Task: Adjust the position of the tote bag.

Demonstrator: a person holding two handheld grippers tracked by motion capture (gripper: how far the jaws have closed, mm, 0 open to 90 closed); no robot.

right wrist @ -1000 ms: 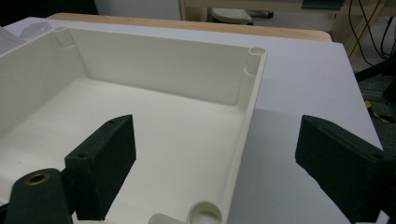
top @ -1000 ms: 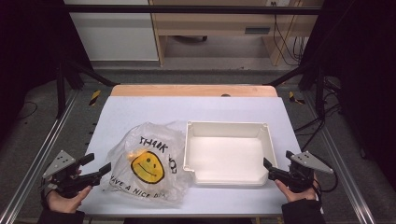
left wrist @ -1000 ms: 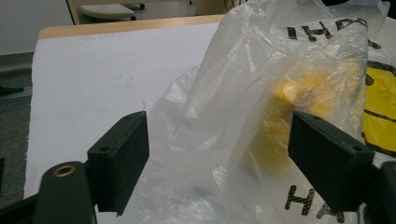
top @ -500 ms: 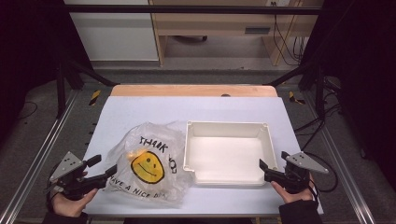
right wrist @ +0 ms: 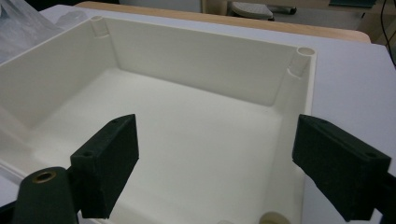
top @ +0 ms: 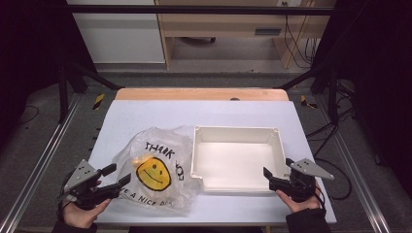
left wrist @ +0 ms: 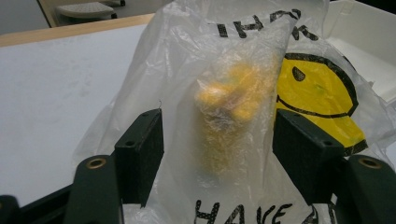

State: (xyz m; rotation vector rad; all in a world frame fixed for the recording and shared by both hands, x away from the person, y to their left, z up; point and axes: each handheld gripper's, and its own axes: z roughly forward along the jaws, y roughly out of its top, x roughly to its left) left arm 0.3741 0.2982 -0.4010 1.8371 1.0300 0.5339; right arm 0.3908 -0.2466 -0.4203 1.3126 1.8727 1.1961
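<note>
1. High view: the plastic bag [top: 154, 172] lies on the white worktop [top: 145, 116], touching the empty white tray [top: 236, 158].
2. The left tool [top: 115, 177] has just been closing, jaws apart around the bag's edge.
3. The right tool [top: 270, 175] stands open at the tray's near right corner.

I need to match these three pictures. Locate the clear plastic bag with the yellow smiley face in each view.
High view: clear plastic smiley bag lies left of centre, beside the white rectangular plastic tray.
Left gripper view: bag centre, between the tongs.
Right gripper view: bag's edge, top left corner.
Shared landmark: the tray.
</note>
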